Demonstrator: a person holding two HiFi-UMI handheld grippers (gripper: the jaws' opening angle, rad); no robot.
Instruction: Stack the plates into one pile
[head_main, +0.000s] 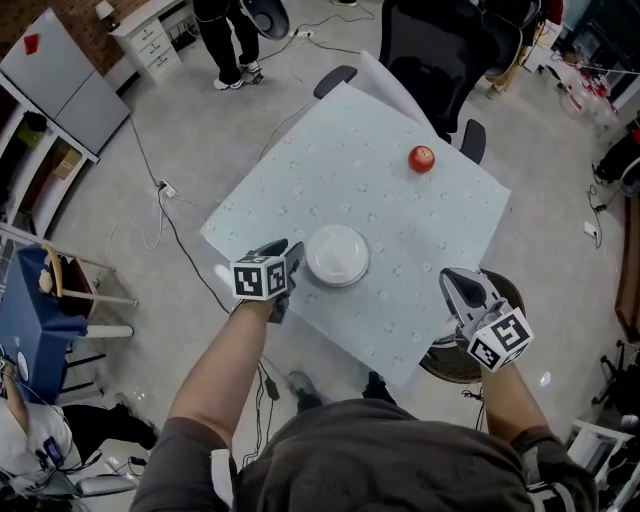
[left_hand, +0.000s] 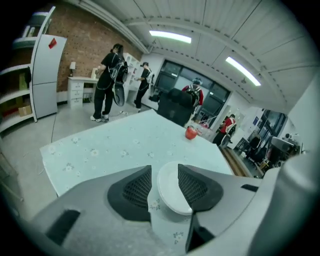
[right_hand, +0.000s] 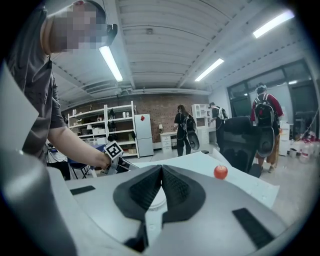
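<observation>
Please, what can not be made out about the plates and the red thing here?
- Number of plates in the pile: head view, only the top shows.
- Pile's sides: left gripper view, its fingers cover them; right gripper view, shut fingers cover most.
- Red round thing: too small to name.

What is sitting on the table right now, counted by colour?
White: 1, the plate pile; how many plates are in it can't be told
Red: 1, the round fruit
Total: 2
</observation>
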